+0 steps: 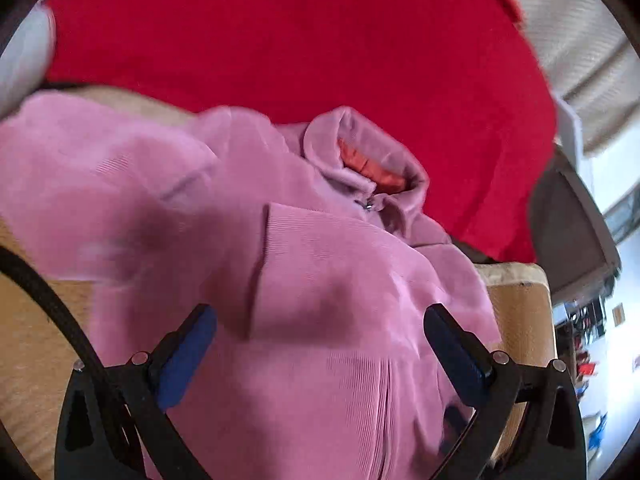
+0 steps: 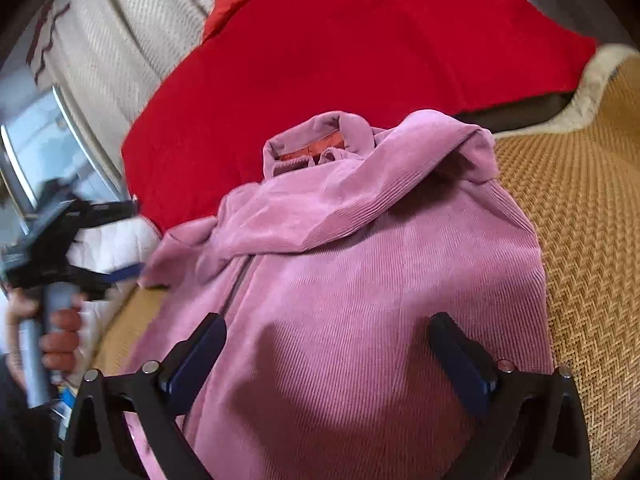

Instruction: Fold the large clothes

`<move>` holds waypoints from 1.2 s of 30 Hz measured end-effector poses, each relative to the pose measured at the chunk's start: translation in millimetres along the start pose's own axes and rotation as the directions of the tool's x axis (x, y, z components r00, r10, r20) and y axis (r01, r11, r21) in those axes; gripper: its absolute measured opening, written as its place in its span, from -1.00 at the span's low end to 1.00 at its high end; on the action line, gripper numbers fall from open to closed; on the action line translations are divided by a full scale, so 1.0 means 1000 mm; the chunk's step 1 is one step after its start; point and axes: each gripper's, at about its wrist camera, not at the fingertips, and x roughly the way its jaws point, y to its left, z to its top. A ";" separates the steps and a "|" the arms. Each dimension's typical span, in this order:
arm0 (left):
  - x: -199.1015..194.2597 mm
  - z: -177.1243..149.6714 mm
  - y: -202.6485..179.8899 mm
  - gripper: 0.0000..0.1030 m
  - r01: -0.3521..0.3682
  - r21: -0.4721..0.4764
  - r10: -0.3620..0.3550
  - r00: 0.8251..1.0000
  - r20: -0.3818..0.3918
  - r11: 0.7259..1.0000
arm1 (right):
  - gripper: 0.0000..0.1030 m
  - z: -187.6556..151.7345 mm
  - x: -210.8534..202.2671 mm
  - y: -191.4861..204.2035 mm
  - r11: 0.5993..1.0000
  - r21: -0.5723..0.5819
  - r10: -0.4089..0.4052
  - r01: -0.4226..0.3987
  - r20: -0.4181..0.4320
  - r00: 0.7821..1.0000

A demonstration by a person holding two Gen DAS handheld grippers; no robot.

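Observation:
A pink corduroy jacket (image 1: 320,264) with a zip front and an orange-lined collar (image 1: 368,168) lies on a woven mat. Both sleeves are folded across its front. My left gripper (image 1: 320,320) is open and empty, just above the jacket's body near a folded sleeve cuff. In the right wrist view the jacket (image 2: 360,288) fills the middle, collar (image 2: 312,148) at the far end. My right gripper (image 2: 328,332) is open and empty over the jacket's lower body. The left gripper (image 2: 120,240) shows there at the left, beside the jacket's left edge, held by a hand.
A red blanket (image 2: 360,52) lies beyond the collar, also in the left wrist view (image 1: 300,40). The tan woven mat (image 2: 584,240) extends to the right. A white ribbed cushion or sofa back (image 2: 120,32) stands at the far left. A cream fleece edge (image 2: 592,88) borders the mat.

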 end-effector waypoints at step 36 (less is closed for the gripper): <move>0.018 -0.018 0.021 -0.91 -0.225 0.151 0.213 0.973 0.094 0.963 | 0.31 0.153 0.093 -0.150 0.868 0.497 0.132 -0.006 -0.219 0.967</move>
